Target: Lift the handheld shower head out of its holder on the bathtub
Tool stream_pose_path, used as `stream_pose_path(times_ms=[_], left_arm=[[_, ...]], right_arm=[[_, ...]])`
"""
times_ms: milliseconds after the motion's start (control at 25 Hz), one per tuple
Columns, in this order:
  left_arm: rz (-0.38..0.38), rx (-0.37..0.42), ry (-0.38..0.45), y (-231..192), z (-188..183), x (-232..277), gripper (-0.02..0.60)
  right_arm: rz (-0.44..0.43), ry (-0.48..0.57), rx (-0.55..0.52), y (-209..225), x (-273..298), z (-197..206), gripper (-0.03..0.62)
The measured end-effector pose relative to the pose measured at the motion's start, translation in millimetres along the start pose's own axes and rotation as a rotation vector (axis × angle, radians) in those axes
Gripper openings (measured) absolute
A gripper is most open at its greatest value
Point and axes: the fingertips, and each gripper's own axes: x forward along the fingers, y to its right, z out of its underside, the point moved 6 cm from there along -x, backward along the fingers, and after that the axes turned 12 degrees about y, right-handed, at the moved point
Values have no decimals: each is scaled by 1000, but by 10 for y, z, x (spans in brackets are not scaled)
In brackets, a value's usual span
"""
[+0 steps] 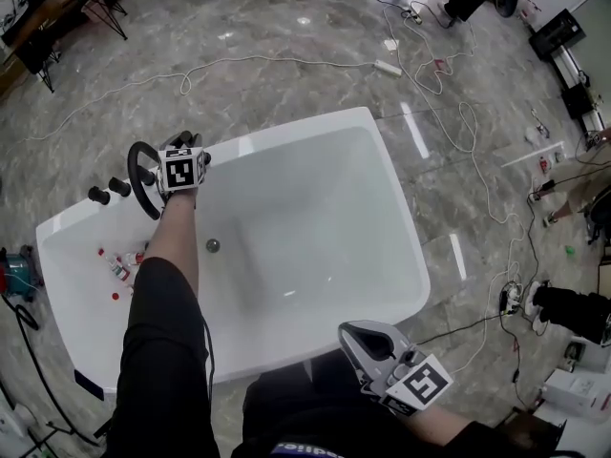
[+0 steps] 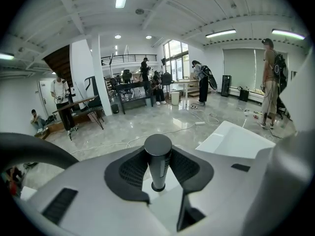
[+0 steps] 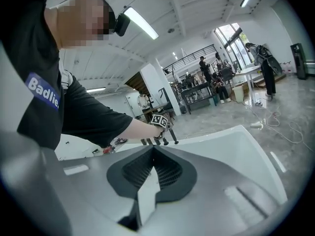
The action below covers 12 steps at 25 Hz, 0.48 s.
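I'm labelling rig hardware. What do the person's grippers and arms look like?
Both the left gripper and right gripper have light grey jaws with black ribbed pads. Each carries a cube of black-and-white square markers. The person wears a black short-sleeved shirt.

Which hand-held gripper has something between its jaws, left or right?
The left hand-held gripper: a dark upright cylinder stands between its pads, which press on its sides. The right hand-held gripper has its jaws together, nothing between them.

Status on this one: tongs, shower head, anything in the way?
Grippers: left tongs shut on shower handle; right tongs shut, empty. Shower handle upright, seated in holder. Black hose curves close beside, not blocking.
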Motion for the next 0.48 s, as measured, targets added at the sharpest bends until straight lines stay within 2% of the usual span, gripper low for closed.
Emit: stream_pose_path(times_ms=[120, 280, 480], left_arm=[[0, 17, 23, 29, -183, -307, 137], [45, 76, 116, 82, -553, -722, 137], [101, 9, 208, 128, -979, -1373, 137]], right_arm=[[-32, 35, -17, -186, -22, -201, 2], [-54, 83, -37, -362, -78, -453, 2], [-99, 101, -49, -617, -152, -674, 2]])
